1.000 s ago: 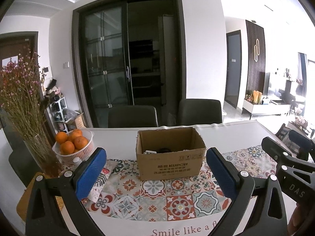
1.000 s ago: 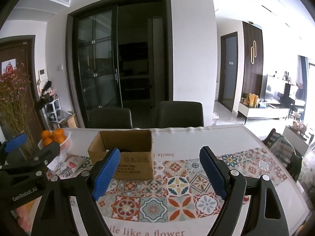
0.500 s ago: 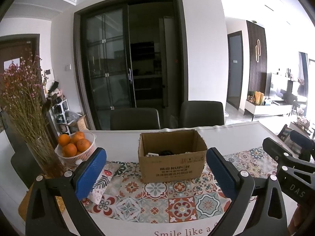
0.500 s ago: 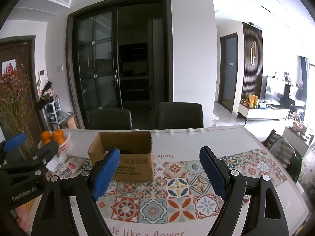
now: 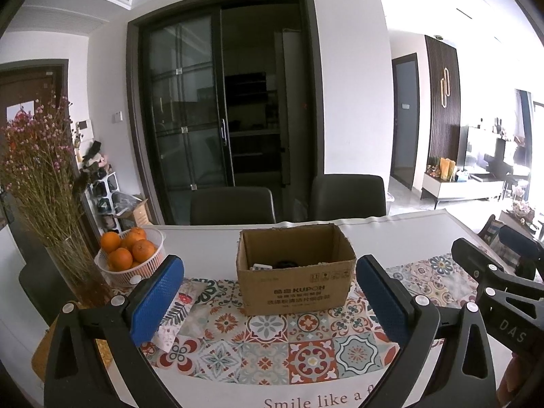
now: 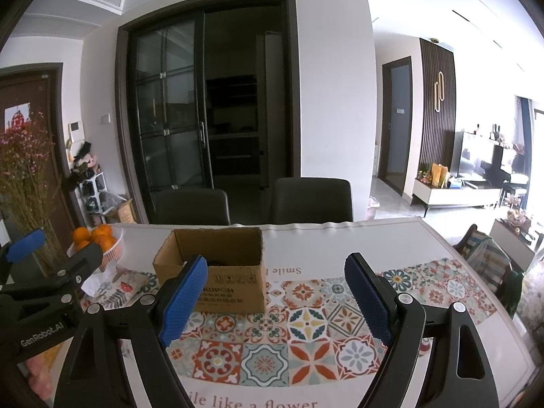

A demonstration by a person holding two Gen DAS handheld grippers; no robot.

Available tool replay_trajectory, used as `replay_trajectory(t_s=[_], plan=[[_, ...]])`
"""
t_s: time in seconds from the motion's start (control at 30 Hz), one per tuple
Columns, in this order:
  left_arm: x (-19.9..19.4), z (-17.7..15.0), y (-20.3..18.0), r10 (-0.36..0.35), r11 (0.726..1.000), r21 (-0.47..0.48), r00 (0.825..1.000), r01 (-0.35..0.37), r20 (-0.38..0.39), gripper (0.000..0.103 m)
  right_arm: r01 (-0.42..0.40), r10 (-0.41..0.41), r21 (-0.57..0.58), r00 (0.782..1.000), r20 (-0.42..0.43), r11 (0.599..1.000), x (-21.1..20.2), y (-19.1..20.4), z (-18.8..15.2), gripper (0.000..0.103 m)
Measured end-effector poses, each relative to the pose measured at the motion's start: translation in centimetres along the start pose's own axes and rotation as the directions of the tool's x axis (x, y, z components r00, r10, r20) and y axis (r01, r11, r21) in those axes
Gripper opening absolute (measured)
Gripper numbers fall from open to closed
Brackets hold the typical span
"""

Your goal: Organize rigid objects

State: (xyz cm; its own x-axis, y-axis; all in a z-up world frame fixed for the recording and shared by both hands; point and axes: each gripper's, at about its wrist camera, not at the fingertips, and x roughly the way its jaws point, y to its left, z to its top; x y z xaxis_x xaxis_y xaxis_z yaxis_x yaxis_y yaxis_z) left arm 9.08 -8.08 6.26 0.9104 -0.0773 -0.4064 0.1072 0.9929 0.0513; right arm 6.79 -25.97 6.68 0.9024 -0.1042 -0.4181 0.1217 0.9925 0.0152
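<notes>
Tongs, left (image 5: 268, 292): blue pads spread wide apart, nothing between them, held above the near edge of the surface and aimed at the cardboard box (image 5: 295, 268).

Tongs, right (image 6: 276, 295): pads likewise spread apart and empty, pointed past the right side of the box (image 6: 217, 268); the left tongs show at the left rim of this view.

Cardboard box: open-topped, upright on the patterned runner (image 5: 272, 336), toward the far side of the surface (image 6: 391, 238). A dark item and a small card-like item lie in its bottom; neither can be identified. No loose rigid objects are visible outside the box.

Left of box: a white basket of oranges (image 5: 131, 255), a glass vase of dried flowers (image 5: 40, 183), a patterned tissue packet (image 5: 176, 309) just beside the box.

Beyond box: two dark chairs (image 5: 234, 204).

Risks, as judged: the box looks light and unanchored, so a reach into it with one pad catching the rim could tip or slide it. A wide left-hand sweep could strike the vase, which looks top-heavy. The contents sit deep, so a blind grab may miss.

Pose: both tongs tilted slightly downward, side by side, level with one another, short of the box.
</notes>
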Motion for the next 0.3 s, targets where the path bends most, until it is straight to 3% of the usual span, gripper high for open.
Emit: replay_trajectory(t_s=[0.3], plan=[[-0.24,-0.13,-0.20,-0.005,1.000,-0.001,1.000,0.005,-0.004,0.103,0.002,-0.002,0.000,1.000,0.002,1.000,-0.17,-0.14,-0.04,0.084]])
